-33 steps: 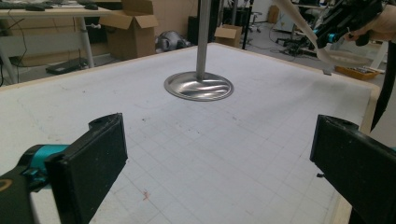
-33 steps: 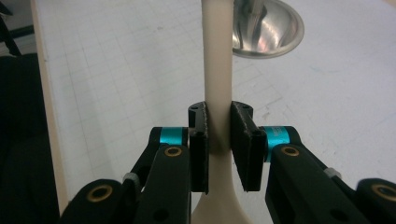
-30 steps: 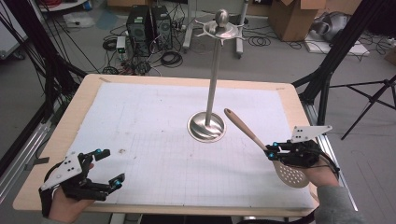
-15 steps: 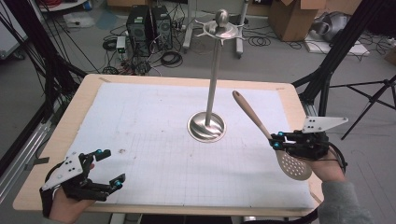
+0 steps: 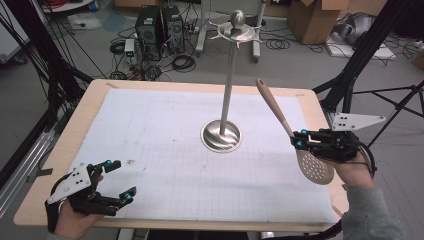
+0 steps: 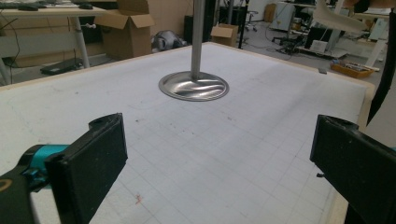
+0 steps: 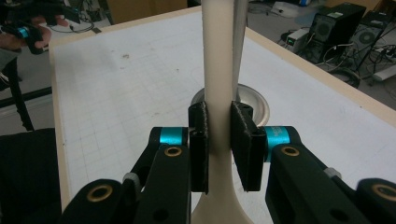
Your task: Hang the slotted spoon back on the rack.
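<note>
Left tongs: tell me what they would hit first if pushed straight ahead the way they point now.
Judging by the left gripper view, the open left tongs point across the bare mat at the metal stand's round base. That base would likely come first, though depth is hard to judge.

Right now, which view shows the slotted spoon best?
High view: the whole slotted spoon shows, handle tilted up, perforated bowl low, clamped in the right gripper. The right gripper view gives just its handle between the pads. The left gripper view shows the stand base.
</note>
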### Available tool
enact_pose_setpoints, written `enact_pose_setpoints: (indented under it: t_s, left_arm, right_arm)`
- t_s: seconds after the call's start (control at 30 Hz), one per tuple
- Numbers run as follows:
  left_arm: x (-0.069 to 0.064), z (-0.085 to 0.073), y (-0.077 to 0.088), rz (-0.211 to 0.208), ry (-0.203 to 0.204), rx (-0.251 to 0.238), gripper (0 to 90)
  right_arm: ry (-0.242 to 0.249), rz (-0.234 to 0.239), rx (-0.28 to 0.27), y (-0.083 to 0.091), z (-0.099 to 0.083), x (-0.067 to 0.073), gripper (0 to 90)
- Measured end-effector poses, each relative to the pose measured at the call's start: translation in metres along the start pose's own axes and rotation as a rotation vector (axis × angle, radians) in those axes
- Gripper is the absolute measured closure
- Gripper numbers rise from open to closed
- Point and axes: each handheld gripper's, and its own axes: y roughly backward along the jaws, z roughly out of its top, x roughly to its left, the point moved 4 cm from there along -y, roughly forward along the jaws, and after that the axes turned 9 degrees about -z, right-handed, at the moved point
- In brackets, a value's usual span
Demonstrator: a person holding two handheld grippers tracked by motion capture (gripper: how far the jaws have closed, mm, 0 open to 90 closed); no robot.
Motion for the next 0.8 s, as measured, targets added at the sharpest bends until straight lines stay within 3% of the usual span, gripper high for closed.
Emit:
enact_pose_setpoints:
  t_s: [0.8]
  left_arm:
    - [-0.004, -0.001, 0.017, 0.035, 0.002, -0.013, 4.3]
  right_arm:
    - [-0.026, -0.002, -0.076, 0.011, 0.037, -0.012, 78.0]
